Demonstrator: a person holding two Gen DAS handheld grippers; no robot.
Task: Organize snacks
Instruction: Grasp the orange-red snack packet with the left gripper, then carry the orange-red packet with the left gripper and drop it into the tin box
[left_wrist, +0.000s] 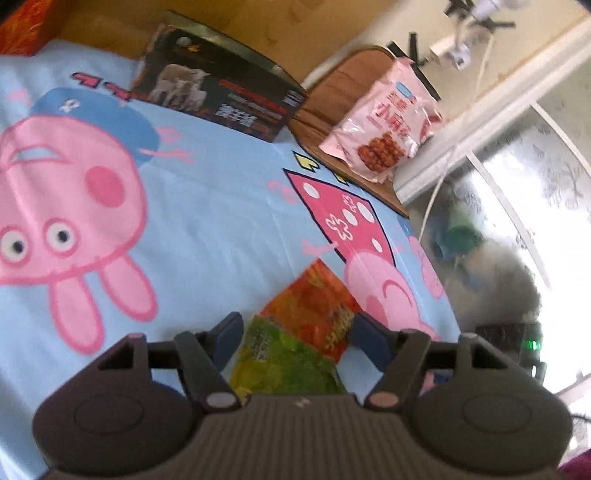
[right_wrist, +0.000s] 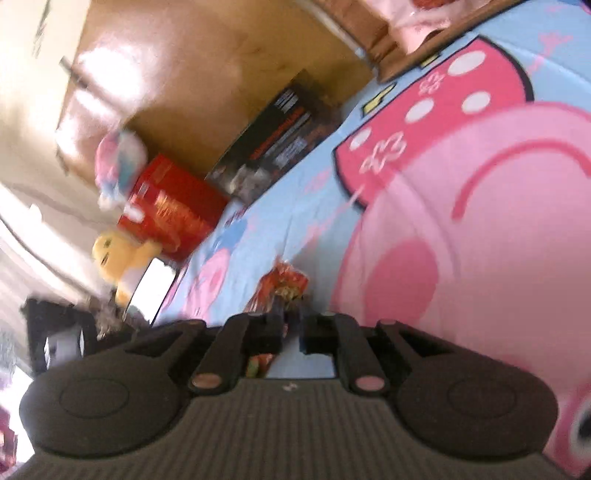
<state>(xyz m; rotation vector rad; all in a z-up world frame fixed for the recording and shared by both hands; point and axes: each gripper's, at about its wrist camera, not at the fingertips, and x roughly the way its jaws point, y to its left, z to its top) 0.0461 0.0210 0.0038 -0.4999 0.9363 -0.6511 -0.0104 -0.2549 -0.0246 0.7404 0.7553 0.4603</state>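
Note:
In the left wrist view, an orange-red snack packet (left_wrist: 314, 306) and a green-yellow one (left_wrist: 284, 365) lie overlapping on the light blue cartoon bed sheet (left_wrist: 207, 221). My left gripper (left_wrist: 299, 336) straddles both, and its blue pads (left_wrist: 231, 332) stand clear of the left side, so it is open. In the right wrist view, which is blurred, my right gripper (right_wrist: 293, 325) is shut on the edge of a red-orange snack packet (right_wrist: 282, 284) that sticks up from between its fingers. A larger pink snack bag (left_wrist: 384, 125) lies on a brown cushion (left_wrist: 332, 96) at the bed's far corner.
A black box with a sheep picture (left_wrist: 218, 88) stands at the back of the bed against the wooden headboard (left_wrist: 280, 33). A red box (right_wrist: 170, 210), a yellow plush toy (right_wrist: 118, 254) and a pink plush toy (right_wrist: 118, 166) sit beside it. The bed's edge drops off at the right (left_wrist: 436, 258).

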